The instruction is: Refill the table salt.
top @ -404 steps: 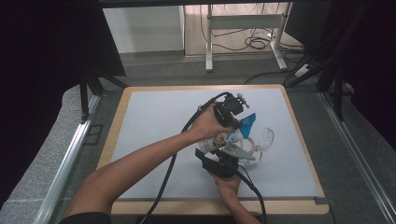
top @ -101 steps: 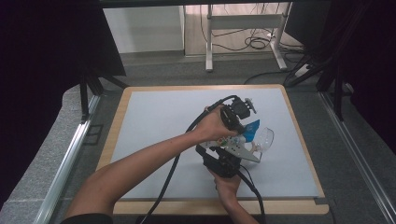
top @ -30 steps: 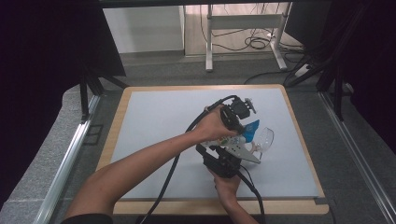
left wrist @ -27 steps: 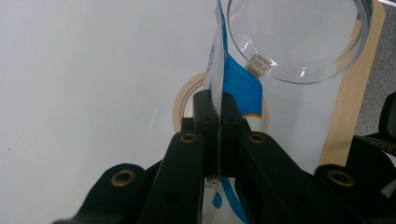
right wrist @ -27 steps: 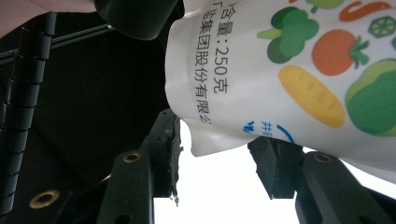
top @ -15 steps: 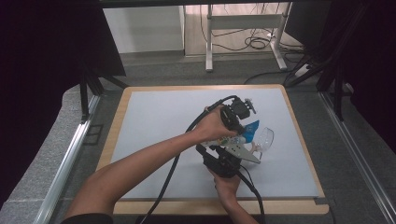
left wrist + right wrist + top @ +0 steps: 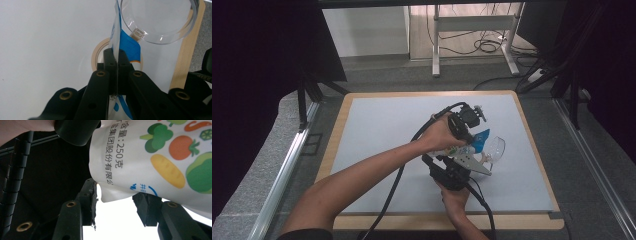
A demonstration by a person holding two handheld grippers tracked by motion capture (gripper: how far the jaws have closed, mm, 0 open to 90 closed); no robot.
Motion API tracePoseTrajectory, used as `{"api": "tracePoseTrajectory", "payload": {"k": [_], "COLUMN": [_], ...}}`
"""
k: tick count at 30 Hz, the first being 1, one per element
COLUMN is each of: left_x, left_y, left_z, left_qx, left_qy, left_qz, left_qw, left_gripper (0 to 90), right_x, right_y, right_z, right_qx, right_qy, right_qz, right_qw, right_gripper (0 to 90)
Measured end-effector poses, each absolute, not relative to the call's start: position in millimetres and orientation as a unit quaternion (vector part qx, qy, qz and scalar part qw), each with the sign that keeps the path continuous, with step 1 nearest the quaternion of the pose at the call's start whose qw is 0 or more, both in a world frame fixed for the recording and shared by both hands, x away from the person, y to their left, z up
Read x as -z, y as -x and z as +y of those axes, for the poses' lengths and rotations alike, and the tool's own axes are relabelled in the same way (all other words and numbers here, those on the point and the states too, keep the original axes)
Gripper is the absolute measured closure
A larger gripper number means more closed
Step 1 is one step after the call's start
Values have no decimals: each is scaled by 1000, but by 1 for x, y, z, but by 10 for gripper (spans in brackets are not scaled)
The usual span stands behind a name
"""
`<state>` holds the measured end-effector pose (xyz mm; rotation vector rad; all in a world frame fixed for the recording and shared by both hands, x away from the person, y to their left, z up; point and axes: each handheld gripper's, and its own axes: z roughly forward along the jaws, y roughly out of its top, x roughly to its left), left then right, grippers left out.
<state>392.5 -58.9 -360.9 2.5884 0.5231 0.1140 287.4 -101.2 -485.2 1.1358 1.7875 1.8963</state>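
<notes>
Little has moved since the earlier pictures: over the last few seconds both hands hold their places above the right half of the white mat (image 7: 377, 145), and against the oldest picture the left hand sits only a touch farther back.

The thing in hand is a printed pouch (image 7: 155, 165), white and blue with cartoon vegetables, held above the mat between the two grippers and tilted toward a clear plastic bowl (image 7: 160, 20) that lies just beyond it. The pouch's long axis runs from the right gripper (image 7: 117, 205) near the person up toward the left gripper (image 7: 115, 56) farther out, so the blue upper end (image 7: 480, 137) points at the bowl's rim; the coming tip or pour seems to turn on that mouth staying over the bowl. The left gripper is the nearer to the bowl.

Its jaws are fully closed, pinching the thin edge of the pouch flat between them. The right gripper's jaws stand about half open on either side of the pouch's lower corner; whether its pads press the corner or merely flank it cannot be told.

A ring of tape (image 7: 98, 53) lies on the mat below.

The pouch reads "250克", with further Chinese characters, apparently "集团股份有限公"; no brand can be read.
</notes>
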Motion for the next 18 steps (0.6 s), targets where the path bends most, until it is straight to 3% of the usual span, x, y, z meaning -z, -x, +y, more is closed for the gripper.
{"api": "tracePoseTrajectory", "payload": {"k": [18], "left_x": [362], "left_y": [-393], "left_z": [-60], "left_qx": [-41], "left_qy": [-950], "left_qz": [192], "left_qw": [244], "left_gripper": [900], "right_x": [485], "right_y": [-288], "right_z": [-100], "right_qx": [-660], "right_qy": [-396], "right_qz": [621], "right_qw": [151], "right_gripper": [558]}}
